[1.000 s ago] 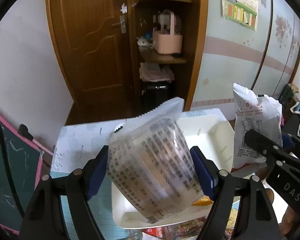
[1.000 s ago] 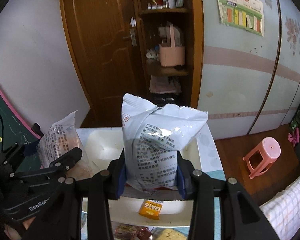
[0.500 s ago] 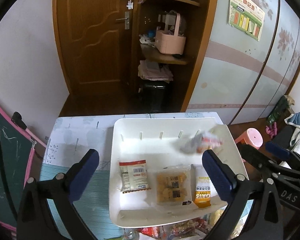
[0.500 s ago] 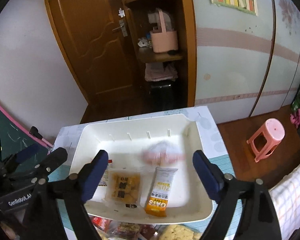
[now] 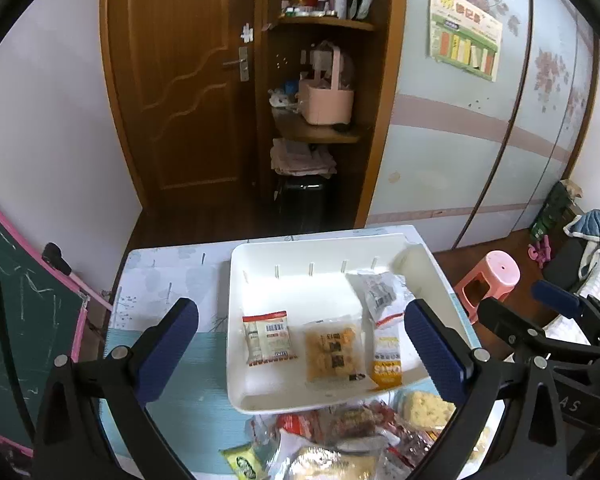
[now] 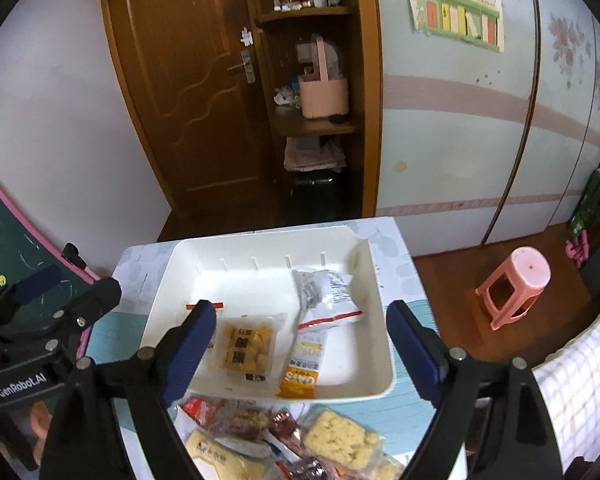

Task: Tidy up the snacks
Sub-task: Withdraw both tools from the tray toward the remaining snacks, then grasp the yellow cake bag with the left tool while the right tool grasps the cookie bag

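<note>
Both your left gripper (image 5: pixel 300 354) and right gripper (image 6: pixel 298 350) have just been opening and stand spread, nothing between the jaws. Four packets lie in the white tray (image 5: pixel 236 360); the loose snack pile (image 6: pixel 284 440) waits nearer you. Pinch one pile packet at its edge. Only the left view shows the barcode packet (image 5: pixel 267 338) whole.

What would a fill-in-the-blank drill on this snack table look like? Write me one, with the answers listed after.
1. The white tray holds ____ snack packets.
2. The stool on the floor is ____ in colour.
3. Both the left tongs and the right tongs stand ____, with nothing between them.
4. The loose pile of snacks lies on the table, ____ the tray.

Missing words: four; pink; open; outside
</note>
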Motion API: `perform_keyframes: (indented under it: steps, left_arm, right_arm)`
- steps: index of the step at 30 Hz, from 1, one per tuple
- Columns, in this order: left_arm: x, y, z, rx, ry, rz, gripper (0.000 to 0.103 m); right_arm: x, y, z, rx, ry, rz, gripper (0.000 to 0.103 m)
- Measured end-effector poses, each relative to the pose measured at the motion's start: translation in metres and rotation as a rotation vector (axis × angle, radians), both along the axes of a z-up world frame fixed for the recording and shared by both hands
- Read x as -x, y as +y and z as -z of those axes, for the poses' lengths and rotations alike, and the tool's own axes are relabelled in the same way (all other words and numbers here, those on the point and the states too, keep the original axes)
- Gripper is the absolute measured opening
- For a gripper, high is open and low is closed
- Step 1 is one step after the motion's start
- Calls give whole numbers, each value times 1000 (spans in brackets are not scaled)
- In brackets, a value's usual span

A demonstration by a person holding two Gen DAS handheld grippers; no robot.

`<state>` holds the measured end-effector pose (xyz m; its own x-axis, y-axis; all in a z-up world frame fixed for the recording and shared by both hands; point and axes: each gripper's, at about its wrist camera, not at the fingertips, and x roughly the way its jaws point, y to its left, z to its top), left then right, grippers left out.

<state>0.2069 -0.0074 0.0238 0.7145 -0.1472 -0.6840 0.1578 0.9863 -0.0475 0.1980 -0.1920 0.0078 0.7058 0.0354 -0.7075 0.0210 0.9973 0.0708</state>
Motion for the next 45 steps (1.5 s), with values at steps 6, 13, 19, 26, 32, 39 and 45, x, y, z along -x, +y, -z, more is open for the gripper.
perform_keyframes:
  steps: [6, 13, 19, 26, 32, 39, 45]
  left_arm:
    - [41, 1, -28, -8, -45, 24, 102]
    - [92, -1, -45, -30, -91, 68, 102]
    - [124, -2, -40, -38, -107, 101, 103]
    - [146, -1, -11, -31, -88, 106, 102]
    - [143, -1, 37, -23, 13, 127, 102]
    - [121, 10, 117, 73, 248, 154, 102]
    - [109, 9, 174, 35, 370, 167, 102]
  right_arm:
    - [44, -5, -22, 43, -51, -8, 88]
    - [89, -14, -30, 97, -78, -26, 88]
    - [117, -29, -21, 100, -56, -32, 88]
    - [139, -45, 17, 132, -3, -34, 88]
    - [144, -56, 61, 156, 73, -48, 88]
    - [139, -78, 118, 87, 199, -69, 87]
    - [132, -80, 159, 102, 282, -95, 87]
